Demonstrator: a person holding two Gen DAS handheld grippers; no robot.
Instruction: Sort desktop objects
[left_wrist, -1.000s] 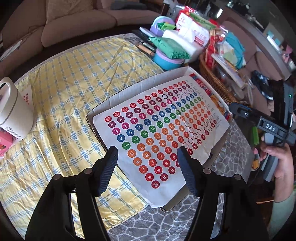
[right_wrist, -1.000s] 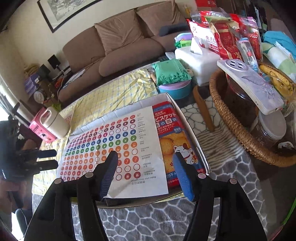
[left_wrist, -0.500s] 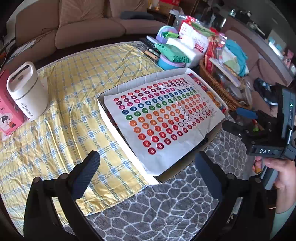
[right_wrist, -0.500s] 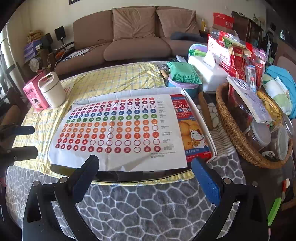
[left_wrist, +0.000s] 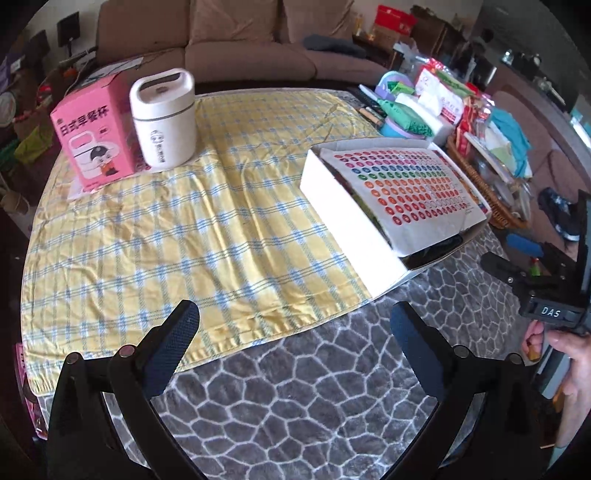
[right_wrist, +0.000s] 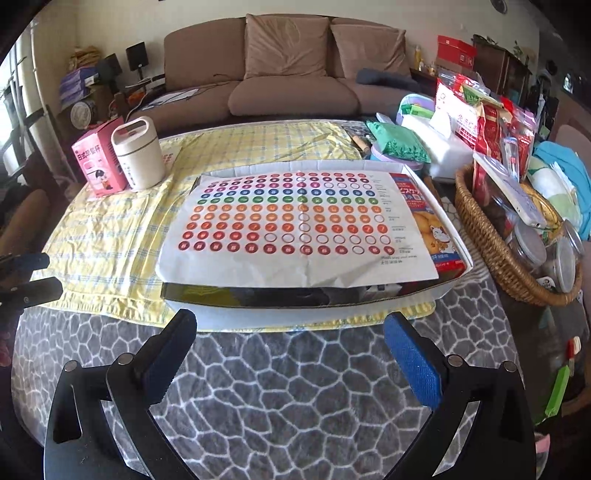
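Note:
A shallow white box (right_wrist: 448, 288) sits on the yellow checked cloth (left_wrist: 184, 221), and a sheet of coloured round stickers (right_wrist: 295, 221) lies over its contents. A biscuit packet (right_wrist: 432, 225) shows at the sheet's right edge. In the left wrist view the box (left_wrist: 347, 218) is to the upper right. My left gripper (left_wrist: 293, 332) is open and empty over the grey patterned mat. My right gripper (right_wrist: 290, 332) is open and empty just in front of the box. Each gripper also shows in the other's view: the right gripper (left_wrist: 513, 254) and the left gripper (right_wrist: 33, 277).
A pink carton (left_wrist: 92, 129) and a white lidded cup (left_wrist: 164, 114) stand at the cloth's far left. A wicker basket (right_wrist: 491, 240) of jars and packets sits right of the box. Behind it are a green pouch (right_wrist: 399, 144) and a tissue box (right_wrist: 443, 144). A hand (left_wrist: 569, 354) holds the right gripper.
Both grippers have opened from half to wide and drawn back from the box. The sticker sheet now lies flat on it. The left view has swung left, showing the pink carton and cup.

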